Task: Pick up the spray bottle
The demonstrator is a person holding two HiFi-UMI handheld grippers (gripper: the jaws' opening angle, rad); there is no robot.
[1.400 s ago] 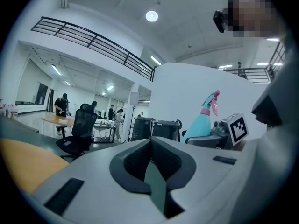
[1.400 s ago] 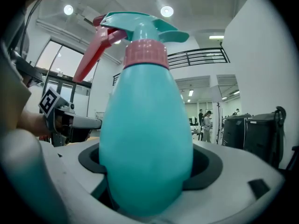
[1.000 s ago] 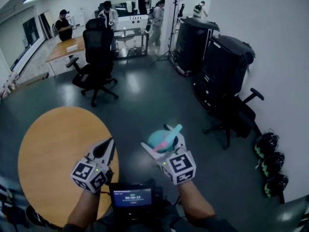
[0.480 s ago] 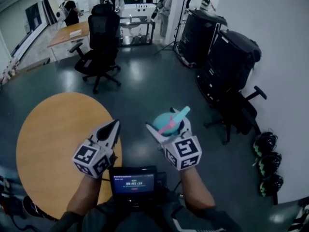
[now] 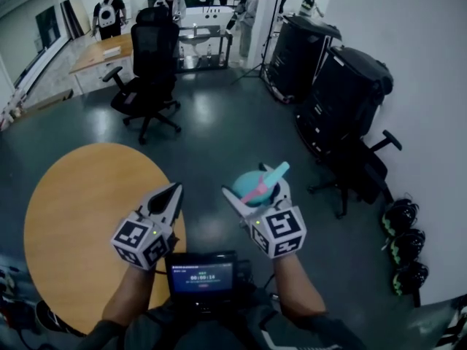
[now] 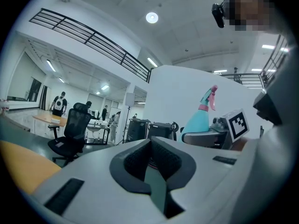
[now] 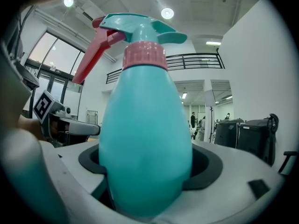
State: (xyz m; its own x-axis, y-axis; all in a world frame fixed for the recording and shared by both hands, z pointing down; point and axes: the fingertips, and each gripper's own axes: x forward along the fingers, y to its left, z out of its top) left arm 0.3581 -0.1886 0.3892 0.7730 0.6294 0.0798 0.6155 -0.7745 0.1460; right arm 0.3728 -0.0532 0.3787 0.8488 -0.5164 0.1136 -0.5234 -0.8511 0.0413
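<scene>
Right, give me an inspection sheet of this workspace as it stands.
Surface: round wooden table, top bare where visible.
Job's things: teal spray bottle with a pink trigger, upright, held off the table.
Clutter: nothing seen.
Grippers: left gripper shut and empty, over the table's edge; right gripper clamped on the bottle's body, above the floor.
Cables: nothing seen clearly.
Surroundings: black office chair, black equipment cases, helmets by the wall, people at the far end.
</scene>
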